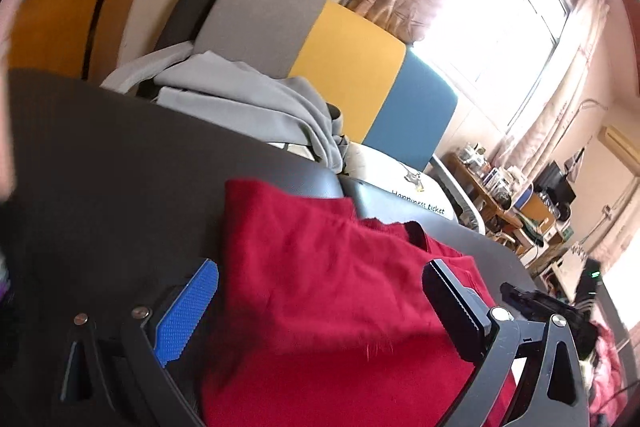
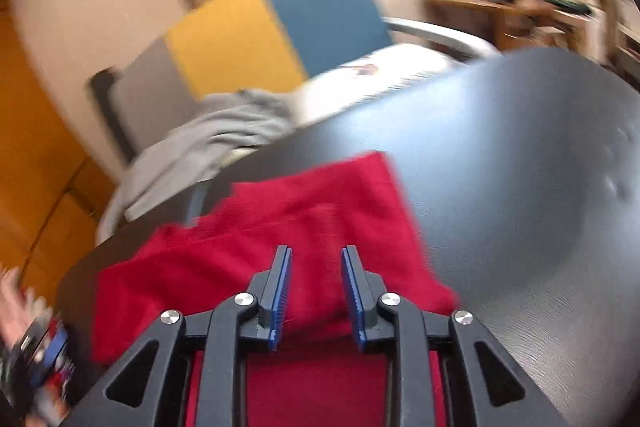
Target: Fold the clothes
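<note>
Red garment (image 1: 328,291) lies bunched on the dark desk (image 1: 120,163) – left tongs (image 1: 320,311) spread wide straddling it, right tongs (image 2: 316,291) narrowly parted over it, neither gripping – seemingly lined up for a fold

Both wrist views low, close — sharing red garment (image 1: 320,287)

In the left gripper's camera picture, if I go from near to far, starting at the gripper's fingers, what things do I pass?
Open left gripper → red fabric garment on the dark table → crumpled grey garment → chair back with grey, yellow and blue panels → bright window with pink curtains.
</note>
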Tool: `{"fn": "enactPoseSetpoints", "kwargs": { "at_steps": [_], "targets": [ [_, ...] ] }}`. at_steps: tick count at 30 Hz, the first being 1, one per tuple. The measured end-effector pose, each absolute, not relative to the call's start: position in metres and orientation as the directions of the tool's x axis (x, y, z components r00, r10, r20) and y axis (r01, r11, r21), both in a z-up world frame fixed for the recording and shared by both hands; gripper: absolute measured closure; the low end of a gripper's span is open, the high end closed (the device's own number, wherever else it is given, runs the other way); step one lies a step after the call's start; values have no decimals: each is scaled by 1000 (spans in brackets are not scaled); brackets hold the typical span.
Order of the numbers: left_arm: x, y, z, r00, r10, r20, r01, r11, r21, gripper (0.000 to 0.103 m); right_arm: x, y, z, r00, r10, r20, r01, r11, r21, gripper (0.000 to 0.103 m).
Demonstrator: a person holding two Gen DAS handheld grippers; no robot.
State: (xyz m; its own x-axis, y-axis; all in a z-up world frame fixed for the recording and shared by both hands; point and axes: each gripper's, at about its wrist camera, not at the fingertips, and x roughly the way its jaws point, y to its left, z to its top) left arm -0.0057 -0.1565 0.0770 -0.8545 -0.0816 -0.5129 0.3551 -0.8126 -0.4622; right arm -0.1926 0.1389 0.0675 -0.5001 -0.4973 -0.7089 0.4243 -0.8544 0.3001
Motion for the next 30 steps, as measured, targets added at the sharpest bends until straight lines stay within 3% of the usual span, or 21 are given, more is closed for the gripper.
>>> {"fn": "enactPoseSetpoints", "kwargs": {
  "at_steps": [7, 10, 18, 23, 27, 30],
  "targets": [
    [-52, -144, 45, -771, -66, -633, 365, -861, -355, 0, -179, 72, 66, -414, -506, -757, 649, -747, 144, 76],
    [-48, -132, 21, -723, -83, -686, 373, -883, -286, 0, -183, 76, 41, -428, -413, -804, 615, -785, 76, 78],
    [-54, -113, 13, -643, -198, -740, 422, -897, -127, 1, -180, 92, 31, -432, -473, -768, 666, -742, 82, 77],
    [-21, -106, 33, -746, -135, -652, 386, -885, -259, 0, -198, 88, 61, -274, -585, -763, 705, -662, 254, 73],
    [-10, -96, 41, -796, -77, -600, 317, -898, -305, 0, -222, 30, 92, 136, -789, -600, 730, -329, 599, 64],
    [-19, -93, 30, -784, -46, -618, 302, -900, -315, 0, -234, -43, 90, 367, -755, -543, 678, -183, 712, 56]
  ]
}}
